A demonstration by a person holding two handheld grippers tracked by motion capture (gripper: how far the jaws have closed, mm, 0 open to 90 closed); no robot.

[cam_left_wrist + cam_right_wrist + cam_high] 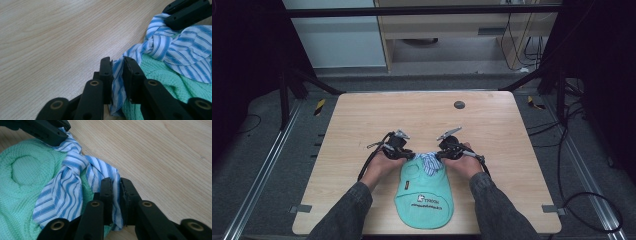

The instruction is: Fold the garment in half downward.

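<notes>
A mint-green knitted garment with a printed label lies flat near the table's front edge. At its top sits a blue-and-white striped collar, knotted in the middle. My left gripper is at the collar's left end, and in the left gripper view my left gripper is shut on the striped collar. My right gripper is at the collar's right end. Seen from the right gripper view, my right gripper pinches the striped collar beside the green garment.
The wooden table stretches bare behind the garment, with a small dark round disc near its far edge. Black frame legs and cables stand around the table. The person's sleeves come in from the front edge.
</notes>
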